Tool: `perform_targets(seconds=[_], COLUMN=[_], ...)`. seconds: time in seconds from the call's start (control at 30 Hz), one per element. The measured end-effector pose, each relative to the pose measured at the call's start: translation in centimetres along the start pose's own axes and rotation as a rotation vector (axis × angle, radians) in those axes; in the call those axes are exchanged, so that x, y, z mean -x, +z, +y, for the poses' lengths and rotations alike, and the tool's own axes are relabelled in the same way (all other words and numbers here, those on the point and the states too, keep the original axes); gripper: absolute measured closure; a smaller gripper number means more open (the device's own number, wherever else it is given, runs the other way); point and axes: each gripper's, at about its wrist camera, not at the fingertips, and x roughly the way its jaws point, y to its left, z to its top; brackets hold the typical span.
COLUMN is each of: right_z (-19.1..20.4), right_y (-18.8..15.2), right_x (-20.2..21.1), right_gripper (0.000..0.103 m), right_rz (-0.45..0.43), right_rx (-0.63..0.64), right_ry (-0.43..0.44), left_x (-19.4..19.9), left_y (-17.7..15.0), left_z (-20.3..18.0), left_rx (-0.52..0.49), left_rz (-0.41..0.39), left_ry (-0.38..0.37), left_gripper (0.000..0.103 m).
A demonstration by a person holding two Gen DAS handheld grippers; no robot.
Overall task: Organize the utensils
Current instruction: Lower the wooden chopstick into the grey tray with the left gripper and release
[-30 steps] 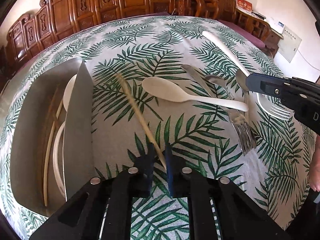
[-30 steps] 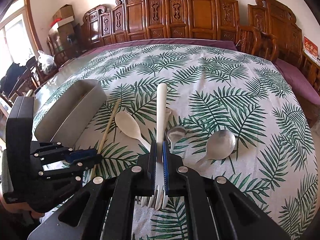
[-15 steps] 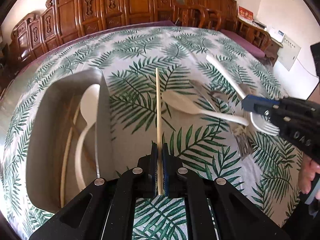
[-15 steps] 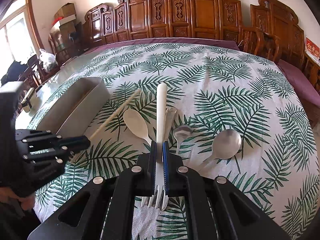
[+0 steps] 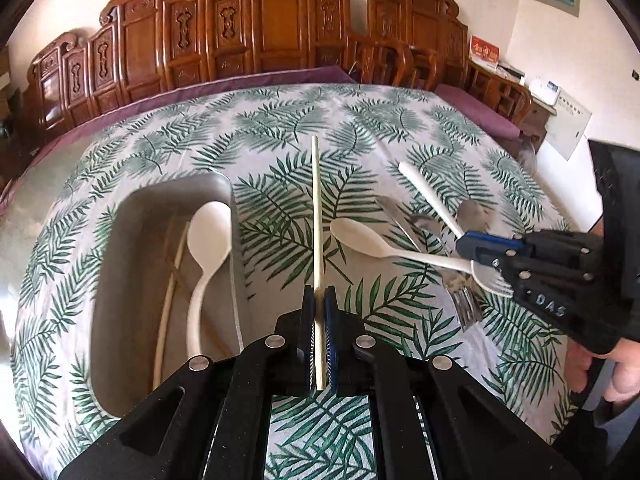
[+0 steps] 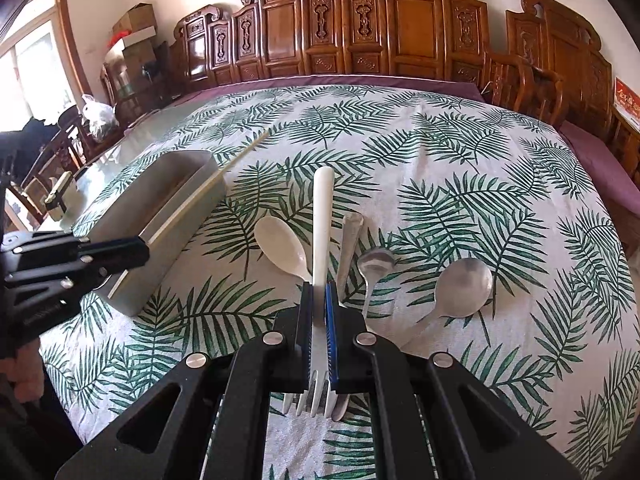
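Note:
My left gripper [image 5: 319, 292] is shut on a wooden chopstick [image 5: 316, 216], which points straight ahead above the cloth, just right of the grey box [image 5: 132, 240]. Inside the box lie a white spoon [image 5: 210, 232] and a chopstick [image 5: 168, 304]. My right gripper [image 6: 319, 292] is shut on a white plastic fork [image 6: 323, 208], handle forward and tines toward me, low over the table. From the right wrist view the left gripper [image 6: 138, 250] holds the chopstick [image 6: 224, 168] along the box's [image 6: 176, 224] near wall. In the left wrist view the right gripper [image 5: 470, 246] sits at the right.
On the palm-leaf cloth lie a white spoon [image 6: 280, 244], a metal fork [image 6: 350, 236], a small metal spoon [image 6: 374, 264] and a large metal spoon [image 6: 462, 284]. Carved wooden chairs ring the table's far side. A person's hand [image 5: 624, 368] shows at the right edge.
The left gripper closed on the chopstick and rose with it; the stick swung from slanted to straight ahead. The right gripper kept still with the fork.

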Motion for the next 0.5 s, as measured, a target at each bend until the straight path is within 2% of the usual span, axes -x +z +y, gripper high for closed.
perform_targets(seconds=[0.23, 0.5], right_z=[0.8, 0.9], right_y=[-0.4, -0.8], right_x=[0.4, 1.3], right_gripper=[0.096, 0.096], right_rz=[0.003, -0.010], right_rx=[0.018, 0.011], right_ry=[-0.010, -0.011], left_x=[2.6, 4.3], left_y=[0.3, -0.9], left_z=[0.6, 2.0], left_rx=[0.007, 0.022], left_rz=[-0.054, -0.062], left_ry=[-0.002, 0.006], left_gripper=[0.099, 0.099])
